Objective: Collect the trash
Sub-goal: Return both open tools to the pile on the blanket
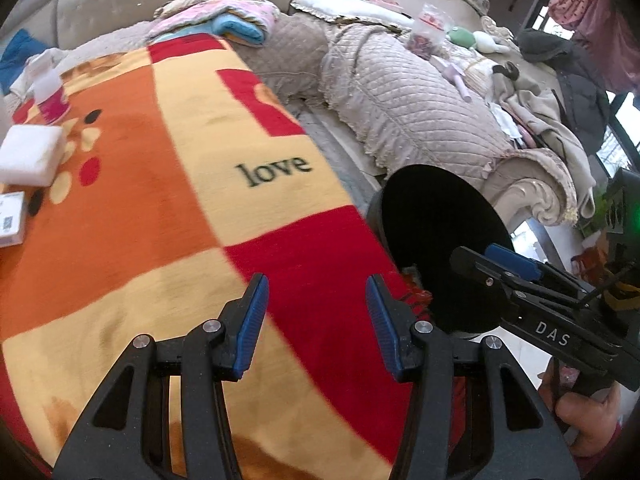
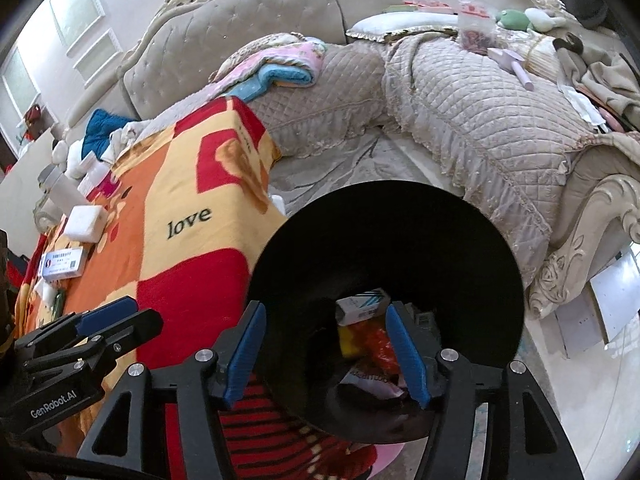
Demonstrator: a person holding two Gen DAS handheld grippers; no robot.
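A round black bin (image 2: 400, 232) stands on the floor beside a low table draped with an orange, yellow and red "love" blanket (image 1: 160, 200). My right gripper (image 2: 326, 348) hangs open over the bin's mouth with nothing between its pads. Down inside lie a small white and blue box (image 2: 362, 306) and red and yellow wrappers (image 2: 374, 342). My left gripper (image 1: 318, 320) is open and empty above the blanket's near right part. The bin (image 1: 436, 248) sits just right of it, with the right gripper (image 1: 496, 264) reaching in over it. The left gripper (image 2: 108, 320) shows at the lower left of the right wrist view.
At the blanket's far left lie a white block (image 1: 30, 156), a labelled flat box (image 1: 10, 220) and a pink cup (image 1: 52, 100). A quilted beige sofa (image 1: 400, 92) with folded towels, bags and clothes wraps behind the table. A hand (image 1: 588, 420) holds the right gripper's handle.
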